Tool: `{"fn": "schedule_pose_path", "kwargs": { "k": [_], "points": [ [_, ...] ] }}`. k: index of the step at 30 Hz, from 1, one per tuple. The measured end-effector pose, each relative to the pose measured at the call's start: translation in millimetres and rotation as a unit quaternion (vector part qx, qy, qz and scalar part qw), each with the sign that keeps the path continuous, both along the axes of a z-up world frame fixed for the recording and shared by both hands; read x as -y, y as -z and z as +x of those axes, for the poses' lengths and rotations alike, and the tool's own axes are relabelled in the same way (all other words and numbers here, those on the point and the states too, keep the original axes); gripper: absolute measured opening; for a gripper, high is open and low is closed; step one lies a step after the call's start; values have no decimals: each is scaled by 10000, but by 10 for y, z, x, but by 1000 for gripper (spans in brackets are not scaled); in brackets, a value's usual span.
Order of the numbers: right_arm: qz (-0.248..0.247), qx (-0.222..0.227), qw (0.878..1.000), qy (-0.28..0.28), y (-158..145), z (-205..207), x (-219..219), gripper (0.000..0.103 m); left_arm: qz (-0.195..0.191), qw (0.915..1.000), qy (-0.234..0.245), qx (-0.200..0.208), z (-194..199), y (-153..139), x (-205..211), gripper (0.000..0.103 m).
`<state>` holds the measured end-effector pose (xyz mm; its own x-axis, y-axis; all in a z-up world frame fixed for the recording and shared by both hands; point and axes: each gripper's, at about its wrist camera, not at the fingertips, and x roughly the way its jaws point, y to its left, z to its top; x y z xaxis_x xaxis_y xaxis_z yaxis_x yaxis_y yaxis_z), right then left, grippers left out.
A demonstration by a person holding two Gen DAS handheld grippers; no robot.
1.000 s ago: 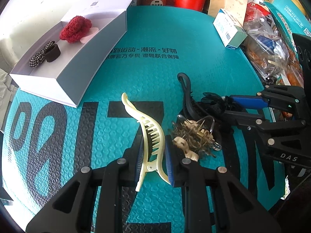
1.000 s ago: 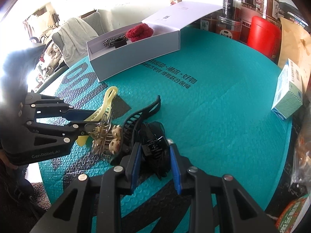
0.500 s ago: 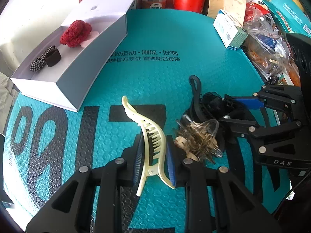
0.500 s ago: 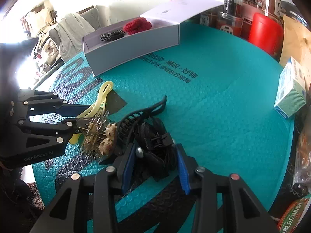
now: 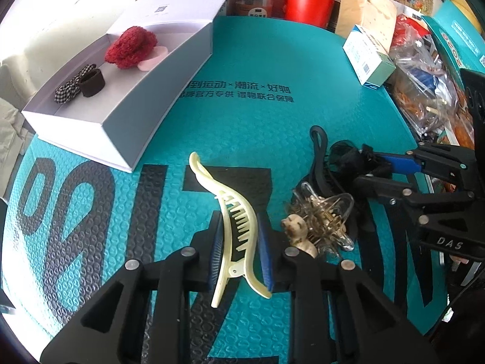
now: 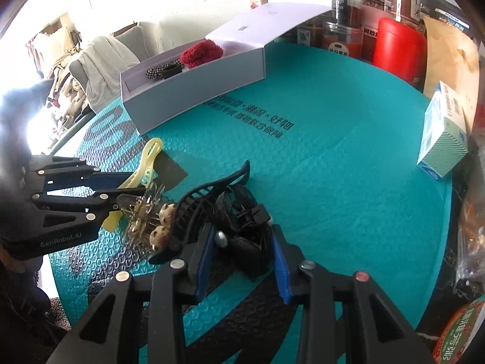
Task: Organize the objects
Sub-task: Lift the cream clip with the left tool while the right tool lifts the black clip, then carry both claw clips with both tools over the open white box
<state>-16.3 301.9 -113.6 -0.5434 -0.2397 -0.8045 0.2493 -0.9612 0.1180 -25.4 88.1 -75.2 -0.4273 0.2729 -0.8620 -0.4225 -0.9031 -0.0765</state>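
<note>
Cream plastic hair claw clip (image 5: 239, 227) lies on the teal bubble-textured mat (image 5: 272, 127), and the left gripper (image 5: 241, 257) is clamped on its hinge end: both blue pads press its sides. Its long axis runs from 6 o'clock to about 11 o'clock in the left wrist view, with the thin curved tip pointing away toward the white open cardboard box (image 5: 127, 127).

Just beside it, at 3 o'clock, sits a clear plastic claw clip with brownish bristles (image 5: 324, 215), touching a long black plastic claw clip (image 5: 319, 157) that stands on its edge and points to 12 o'clock.

The right gripper (image 6: 242, 254) is around a black tangled hair accessory (image 6: 245, 227). Its jaws are closing, narrow but not fully together; the left blue pad seems to touch the bundle, while for the right pad I cannot tell.

The white box stands at 10 o'clock from the cream clip, with its near corner close to the clip's tip. Inside it are a red fluffy scrunchie (image 5: 132, 47), a pink oval piece (image 5: 153, 59), a dark brown band (image 5: 92, 83) and a black-and-white checked bow (image 5: 69, 86); the near part of its floor is bare.

The middle of the mat is open. Its far edge is lined by a red cylindrical canister (image 5: 309, 3) and jars, and the right edge by a small white-and-green carton (image 5: 368, 57) and plastic bags (image 5: 424, 85).
</note>
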Motion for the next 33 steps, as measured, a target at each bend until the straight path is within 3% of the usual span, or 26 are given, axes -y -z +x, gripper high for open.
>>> {"fn": "schedule_pose_path", "kwargs": {
  "k": [33],
  "points": [
    [51, -791, 9845, -1562, -738, -134, 1045, 35, -224, 9928, -943, -703, 7, -801, 897, 21]
  ]
}}
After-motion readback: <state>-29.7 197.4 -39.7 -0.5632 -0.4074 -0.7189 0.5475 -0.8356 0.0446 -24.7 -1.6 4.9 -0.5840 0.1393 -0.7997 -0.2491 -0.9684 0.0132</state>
